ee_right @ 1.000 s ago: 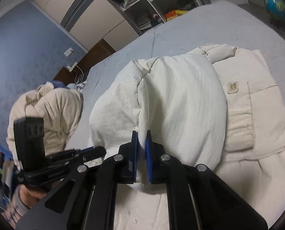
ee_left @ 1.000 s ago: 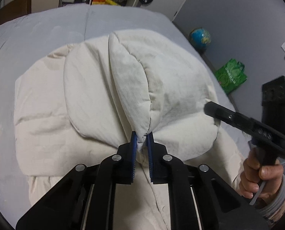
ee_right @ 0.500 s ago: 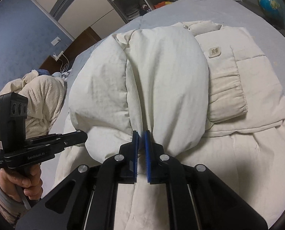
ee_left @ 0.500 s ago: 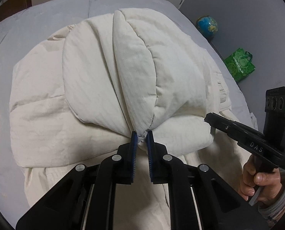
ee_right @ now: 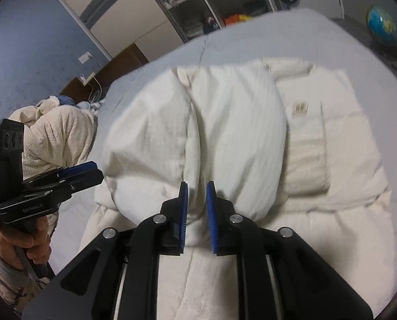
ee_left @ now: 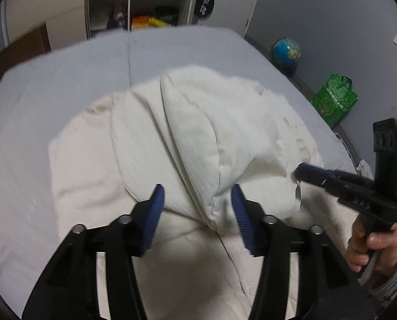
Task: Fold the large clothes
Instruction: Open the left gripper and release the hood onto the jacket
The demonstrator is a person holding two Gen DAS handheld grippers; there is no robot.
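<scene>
L gripper [ee_left: 195, 194] angled down, jaws opening, pads clear. R gripper [ee_right: 197, 189] jaws opening too, gap narrow, prob. nothing pinched. Each held by a hand [ee_left: 371, 248].

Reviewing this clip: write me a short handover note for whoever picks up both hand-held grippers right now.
Left hand-held gripper: jaws opening, pads clear of the hood's edge between them.
Right hand-held gripper: jaws just opening, fabric between the pads, grip looks released.
Cream puffer jacket lies spread on the grey bed; its hood is folded down over the body.
Done: hood fold. Left: apparently folding the body smaller; the lower part is out of view.
</scene>
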